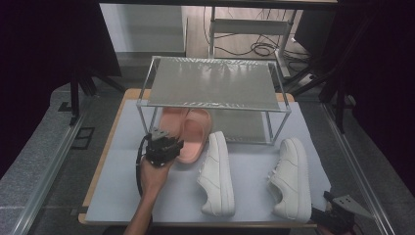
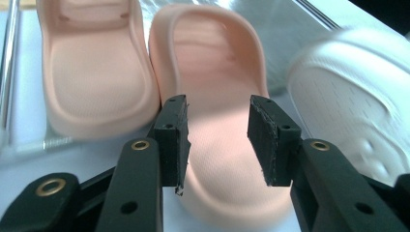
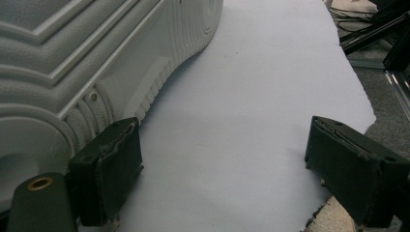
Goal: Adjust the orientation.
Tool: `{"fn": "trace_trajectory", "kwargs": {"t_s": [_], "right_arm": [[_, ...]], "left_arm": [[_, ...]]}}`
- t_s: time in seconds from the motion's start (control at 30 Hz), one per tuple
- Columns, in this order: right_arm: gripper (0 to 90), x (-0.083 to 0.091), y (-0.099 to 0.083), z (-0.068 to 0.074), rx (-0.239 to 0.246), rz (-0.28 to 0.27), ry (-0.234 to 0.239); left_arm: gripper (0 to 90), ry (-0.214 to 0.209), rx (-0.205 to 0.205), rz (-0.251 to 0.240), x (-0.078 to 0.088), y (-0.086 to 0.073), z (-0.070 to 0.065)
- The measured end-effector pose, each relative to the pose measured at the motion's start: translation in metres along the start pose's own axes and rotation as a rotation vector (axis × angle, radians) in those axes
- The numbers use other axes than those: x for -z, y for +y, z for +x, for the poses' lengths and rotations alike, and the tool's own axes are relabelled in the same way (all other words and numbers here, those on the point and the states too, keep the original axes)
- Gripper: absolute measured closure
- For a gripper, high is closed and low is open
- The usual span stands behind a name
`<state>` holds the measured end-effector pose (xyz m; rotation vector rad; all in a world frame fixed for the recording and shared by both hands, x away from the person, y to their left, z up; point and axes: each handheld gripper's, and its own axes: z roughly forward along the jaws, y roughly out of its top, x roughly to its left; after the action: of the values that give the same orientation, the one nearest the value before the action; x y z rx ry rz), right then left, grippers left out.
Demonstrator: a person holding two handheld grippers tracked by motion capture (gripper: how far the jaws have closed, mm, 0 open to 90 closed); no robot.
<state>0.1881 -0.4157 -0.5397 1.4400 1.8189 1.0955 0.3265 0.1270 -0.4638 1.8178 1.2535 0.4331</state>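
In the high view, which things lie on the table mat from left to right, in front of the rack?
Left hand-held gripper → pink slipper → left white sneaker → right white sneaker → right hand-held gripper at the mat's corner.

Your left gripper (image 1: 164,147) has bare white mat (image 1: 122,186) behind it and to its left, so you can draw back or swing left freely. Ahead, the pink slipper (image 2: 217,121) lies under the parted jaws, with its mate (image 2: 92,72) touching alongside and the rack (image 1: 210,83) posts and low shelf closing off the far side. To its right the nearer white sneaker (image 1: 218,176) stands just beside the slipper, leaving only a thin gap. Between the two sneakers runs a wide open lane of mat. Your right gripper (image 3: 222,179) has the far-right sneaker (image 3: 72,63) sole against its left jaw, bare mat ahead, and the mat's edge at its right.
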Motion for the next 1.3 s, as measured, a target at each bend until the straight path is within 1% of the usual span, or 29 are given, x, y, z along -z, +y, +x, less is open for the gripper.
{"fn": "trace_trajectory", "kwargs": {"t_s": [0.1, 0.17, 0.2, 0.23, 0.27, 0.3, 0.33, 0.37, 0.4, 0.43, 0.47, 0.53, 0.57, 0.6, 0.63, 0.73, 0.77, 0.87, 0.93, 1.13, 1.3], "right_arm": [[13.1, 0.0, 0.0, 0.0, 0.0, -0.001, 0.0], [13.0, 0.0, 0.0, 0.0, -0.002, -0.004, -0.002], [13.1, 0.0, 0.0, 0.0, -0.002, -0.004, -0.002], [13.1, 0.0, 0.0, 0.0, -0.002, -0.003, -0.003], [13.1, 0.0, 0.0, 0.0, -0.002, -0.003, -0.003], [13.0, 0.0, 0.0, 0.0, -0.003, -0.005, -0.003], [13.0, 0.0, 0.0, 0.0, -0.003, -0.005, -0.003], [13.1, 0.0, 0.0, 0.0, -0.003, -0.005, -0.003], [13.1, 0.0, 0.0, 0.0, -0.003, -0.004, -0.003], [13.1, 0.0, 0.0, 0.0, -0.003, -0.004, -0.003], [13.1, 0.0, 0.0, 0.0, -0.003, -0.005, -0.003], [13.1, 0.0, 0.0, 0.0, -0.003, -0.005, -0.003], [13.1, 0.0, 0.0, 0.0, -0.004, -0.004, -0.003], [13.1, 0.0, 0.0, 0.0, -0.004, -0.004, -0.003], [13.1, 0.0, 0.0, 0.0, -0.004, -0.004, -0.003], [13.1, 0.0, 0.0, 0.0, -0.004, -0.005, -0.003], [13.1, 0.0, 0.0, 0.0, -0.004, -0.005, -0.003], [13.1, 0.0, 0.0, 0.0, -0.005, -0.005, -0.003], [13.1, 0.0, 0.0, 0.0, -0.004, -0.005, -0.003], [13.0, 0.0, 0.0, 0.0, -0.005, -0.005, -0.003], [13.1, 0.0, 0.0, 0.0, -0.004, -0.005, -0.003]], "left_arm": [[61.8, -0.024, -0.008, -0.002, 0.01, -0.011, 0.0], [63.4, -0.033, -0.022, 0.0, 0.015, -0.019, -0.002], [65.5, -0.043, -0.025, 0.003, 0.017, -0.022, -0.003], [69.7, -0.044, -0.032, 0.007, 0.018, -0.025, -0.004], [69.7, -0.046, -0.035, 0.009, 0.018, -0.028, -0.005], [75.5, -0.056, -0.043, 0.014, 0.018, -0.032, -0.007], [75.5, -0.059, -0.045, 0.016, 0.018, -0.034, -0.008], [77.7, -0.061, -0.052, 0.023, 0.018, -0.037, -0.01], [83.2, -0.058, -0.067, 0.031, 0.017, -0.041, -0.013], [85.4, -0.058, -0.067, 0.031, 0.017, -0.041, -0.013], [85.4, -0.055, -0.078, 0.036, 0.015, -0.043, -0.015], [89.5, -0.059, -0.085, 0.046, 0.014, -0.045, -0.017], [89.8, -0.068, -0.097, 0.065, 0.01, -0.047, -0.019], [89.8, -0.066, -0.108, 0.075, 0.008, -0.048, -0.02], [89.8, -0.066, -0.108, 0.075, 0.008, -0.048, -0.02], [89.8, -0.062, -0.135, 0.102, 0.002, -0.053, -0.025], [89.8, -0.062, -0.135, 0.102, 0.002, -0.053, -0.025], [89.8, -0.037, -0.146, 0.112, -0.001, -0.054, -0.025], [89.8, -0.038, -0.132, 0.103, -0.003, -0.053, -0.023], [89.8, -0.014, -0.125, 0.089, -0.01, -0.051, -0.02], [89.7, -0.009, -0.118, 0.082, -0.017, -0.048, -0.019]]}}
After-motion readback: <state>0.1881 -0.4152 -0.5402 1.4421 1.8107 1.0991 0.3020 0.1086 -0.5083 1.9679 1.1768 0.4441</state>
